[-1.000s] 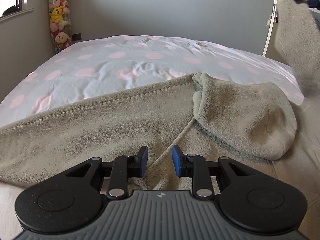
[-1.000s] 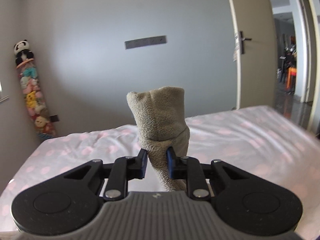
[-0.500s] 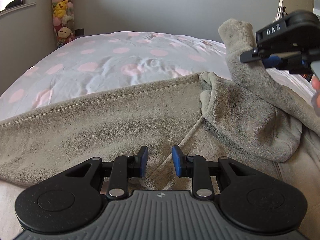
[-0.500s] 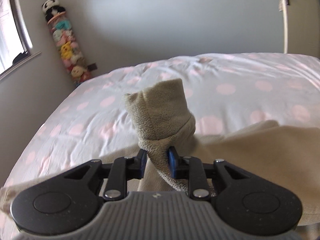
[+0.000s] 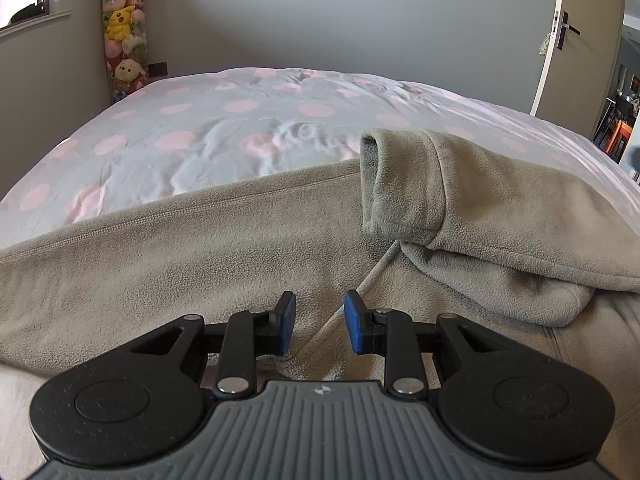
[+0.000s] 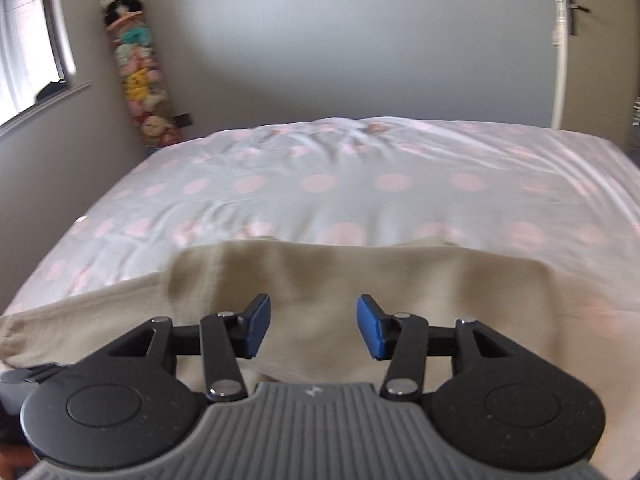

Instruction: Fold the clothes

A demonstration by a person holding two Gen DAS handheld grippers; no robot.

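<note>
Left wrist view: the beige fleece garment [image 5: 200, 264] lies spread on the polka-dot bed [image 5: 240, 132], and one sleeve [image 5: 472, 188] is already laid across its body, cuff toward the middle. I judge the other folds are not yet done. The left gripper [image 5: 316, 322] hovers partly open over a seam, holding nothing. The right gripper [image 6: 310, 326] has its jaws opening, with nothing between them.
</note>
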